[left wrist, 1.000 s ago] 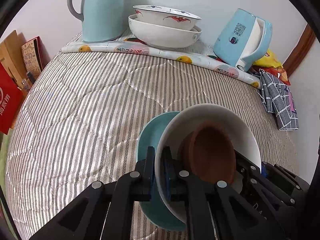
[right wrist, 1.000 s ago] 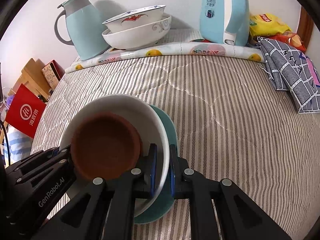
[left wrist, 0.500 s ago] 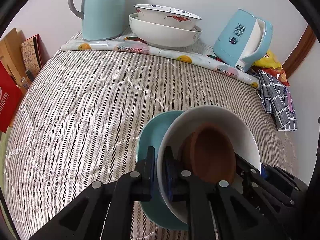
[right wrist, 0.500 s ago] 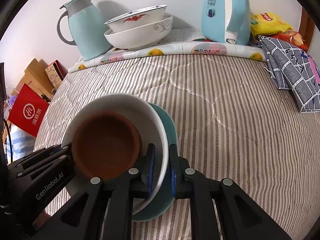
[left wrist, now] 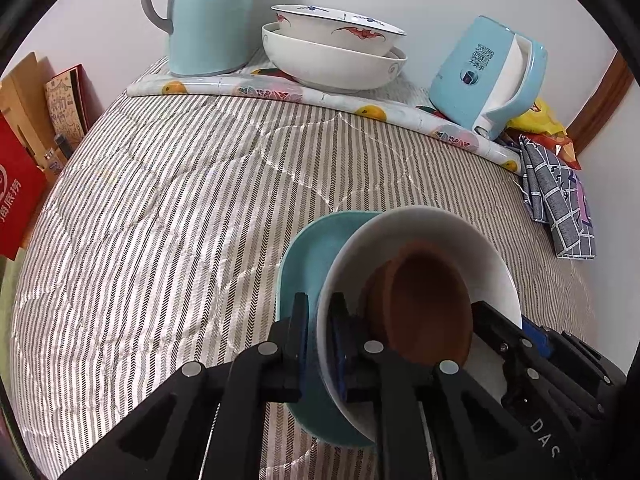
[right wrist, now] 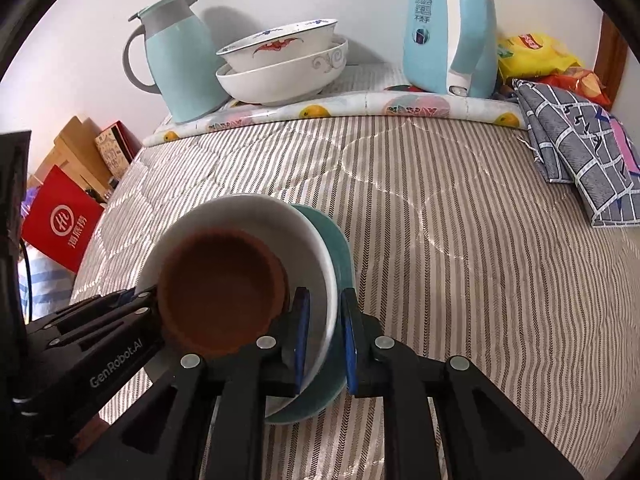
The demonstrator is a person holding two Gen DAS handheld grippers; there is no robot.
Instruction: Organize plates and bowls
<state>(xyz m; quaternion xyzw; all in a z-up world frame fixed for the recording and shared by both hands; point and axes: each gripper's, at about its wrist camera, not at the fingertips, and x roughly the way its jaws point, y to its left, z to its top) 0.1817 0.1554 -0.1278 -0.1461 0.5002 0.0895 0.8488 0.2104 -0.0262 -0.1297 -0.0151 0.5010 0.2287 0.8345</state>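
Note:
A brown bowl [left wrist: 428,304] sits inside a white bowl [left wrist: 440,224], which sits on a teal plate [left wrist: 304,264]. The stack rests on the striped quilt [left wrist: 160,220]. My left gripper [left wrist: 318,300] is shut on the left rims of the plate and white bowl. In the right wrist view the brown bowl [right wrist: 220,280], white bowl [right wrist: 248,208] and teal plate [right wrist: 338,252] appear again. My right gripper [right wrist: 324,296] straddles their right rims. Its jaws are opening, and both rims are still between the pads with no gap showing.
Two nested large white bowls [left wrist: 332,60] stand at the back on a rolled fruit-print mat [left wrist: 320,96]. A teal jug [left wrist: 208,16] is to their left and a blue kettle [left wrist: 488,76] to their right. A checked cloth [left wrist: 560,208] and snack bags [right wrist: 536,52] lie far right.
The right gripper's pads stand slightly wider apart around the rims than before. The stack and the left gripper have hardly moved.

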